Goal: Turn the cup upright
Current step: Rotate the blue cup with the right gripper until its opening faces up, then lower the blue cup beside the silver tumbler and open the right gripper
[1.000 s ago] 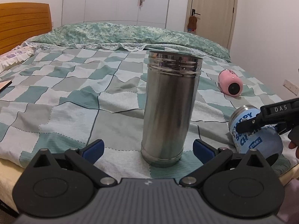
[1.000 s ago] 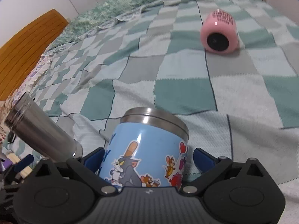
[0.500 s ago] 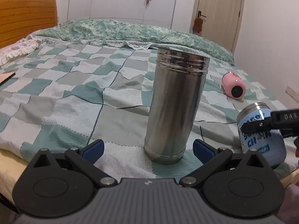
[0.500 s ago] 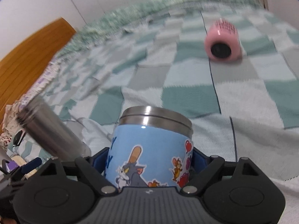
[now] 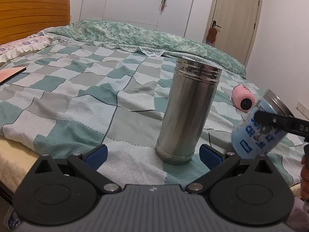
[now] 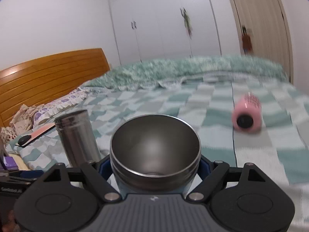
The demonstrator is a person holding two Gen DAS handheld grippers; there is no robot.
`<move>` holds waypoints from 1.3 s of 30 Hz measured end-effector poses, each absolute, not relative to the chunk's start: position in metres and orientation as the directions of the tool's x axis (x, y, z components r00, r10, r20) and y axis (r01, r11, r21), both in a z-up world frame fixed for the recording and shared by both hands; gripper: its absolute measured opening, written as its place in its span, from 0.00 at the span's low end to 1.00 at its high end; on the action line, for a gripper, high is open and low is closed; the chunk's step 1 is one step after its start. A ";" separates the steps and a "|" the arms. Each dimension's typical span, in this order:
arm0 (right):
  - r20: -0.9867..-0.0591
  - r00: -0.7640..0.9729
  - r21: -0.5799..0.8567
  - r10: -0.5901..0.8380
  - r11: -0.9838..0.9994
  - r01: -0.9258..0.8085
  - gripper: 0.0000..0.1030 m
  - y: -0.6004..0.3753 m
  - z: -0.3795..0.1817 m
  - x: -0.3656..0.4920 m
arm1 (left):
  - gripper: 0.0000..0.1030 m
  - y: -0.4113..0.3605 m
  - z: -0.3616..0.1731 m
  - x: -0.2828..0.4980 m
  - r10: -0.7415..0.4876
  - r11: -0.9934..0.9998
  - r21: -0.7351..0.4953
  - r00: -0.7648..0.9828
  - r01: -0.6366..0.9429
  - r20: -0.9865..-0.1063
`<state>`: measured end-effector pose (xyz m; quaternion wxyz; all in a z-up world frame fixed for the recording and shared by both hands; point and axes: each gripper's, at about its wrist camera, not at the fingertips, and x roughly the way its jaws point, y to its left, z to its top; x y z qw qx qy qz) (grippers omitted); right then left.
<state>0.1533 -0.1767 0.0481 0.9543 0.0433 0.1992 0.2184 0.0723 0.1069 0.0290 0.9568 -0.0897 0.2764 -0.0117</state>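
My right gripper [image 6: 155, 164] is shut on a blue cartoon cup [image 6: 155, 150] with a steel rim and holds it lifted and tilted, its open mouth facing the camera. In the left wrist view the same blue cup [image 5: 258, 133] hangs tilted above the bedspread at the right, clamped by the right gripper's black fingers [image 5: 278, 120]. A tall steel cup [image 5: 188, 112] stands upright on the bed just ahead of my open, empty left gripper [image 5: 152, 152]. It also shows in the right wrist view [image 6: 77, 137].
A pink cup [image 5: 243, 101] lies on its side on the checked bedspread [image 5: 77, 100], farther right; it also shows in the right wrist view [image 6: 248, 116]. A wooden headboard [image 5: 29, 13] is at the left. The bed's front edge runs below the left gripper. A book [image 6: 36, 135] lies near the pillows.
The right gripper closed on the blue cup, lifted it off the bed and tipped it so its mouth turns upward. The left gripper drew back slightly from the steel cup.
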 end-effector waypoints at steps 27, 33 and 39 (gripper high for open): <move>-0.340 0.847 0.020 0.409 0.903 -0.429 0.92 -0.129 0.030 0.153 | 1.00 0.100 0.033 0.061 -0.083 0.982 -0.191 0.878 -0.010 -0.472; -0.265 0.883 0.022 0.386 0.918 -0.395 1.00 -0.165 0.054 0.119 | 1.00 0.081 0.054 0.044 -0.090 0.984 -0.178 0.914 0.020 -0.395; -0.177 0.927 0.020 0.330 0.943 -0.332 1.00 -0.216 0.068 0.076 | 1.00 0.049 0.069 0.025 -0.108 0.988 -0.139 0.950 0.070 -0.294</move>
